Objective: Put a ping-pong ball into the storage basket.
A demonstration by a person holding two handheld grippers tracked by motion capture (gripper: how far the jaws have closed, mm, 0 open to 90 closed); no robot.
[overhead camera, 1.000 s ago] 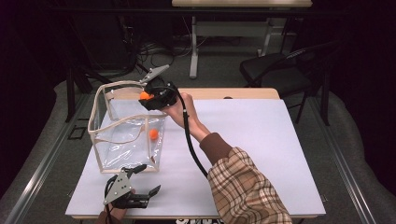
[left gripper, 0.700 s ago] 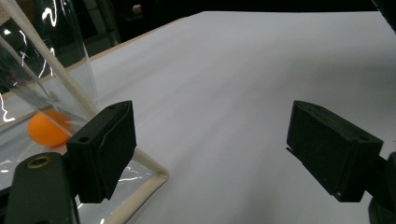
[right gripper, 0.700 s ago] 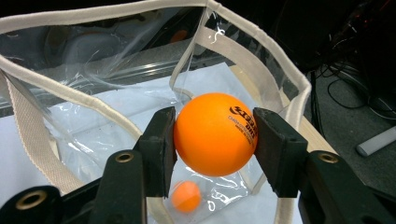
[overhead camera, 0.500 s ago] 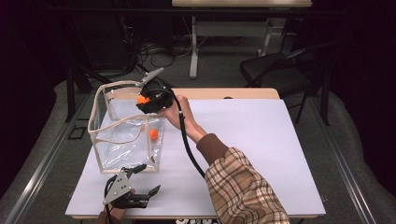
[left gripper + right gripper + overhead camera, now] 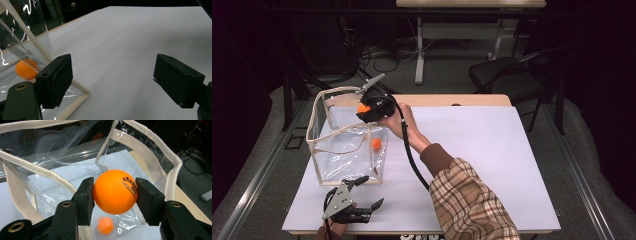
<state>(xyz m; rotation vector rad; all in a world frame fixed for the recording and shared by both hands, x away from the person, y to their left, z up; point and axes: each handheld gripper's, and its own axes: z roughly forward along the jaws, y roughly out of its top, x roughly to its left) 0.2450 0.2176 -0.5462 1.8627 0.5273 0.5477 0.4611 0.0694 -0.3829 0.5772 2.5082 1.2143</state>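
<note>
Holding an orange ball (image 5: 115, 191) clamped between the jaws of my right hand-held gripper (image 5: 371, 109), I hover it over the open top of the clear bag (image 5: 343, 150), straight above a second ball (image 5: 376, 144) on its floor. My left hand-held gripper (image 5: 364, 192) rests open on the table (image 5: 492, 150), near the bag's front corner.

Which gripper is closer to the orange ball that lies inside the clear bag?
Right. The right gripper hangs above the bag's opening, over the ball on the bottom. The left gripper rests outside the clear bag, near its front corner.
</note>
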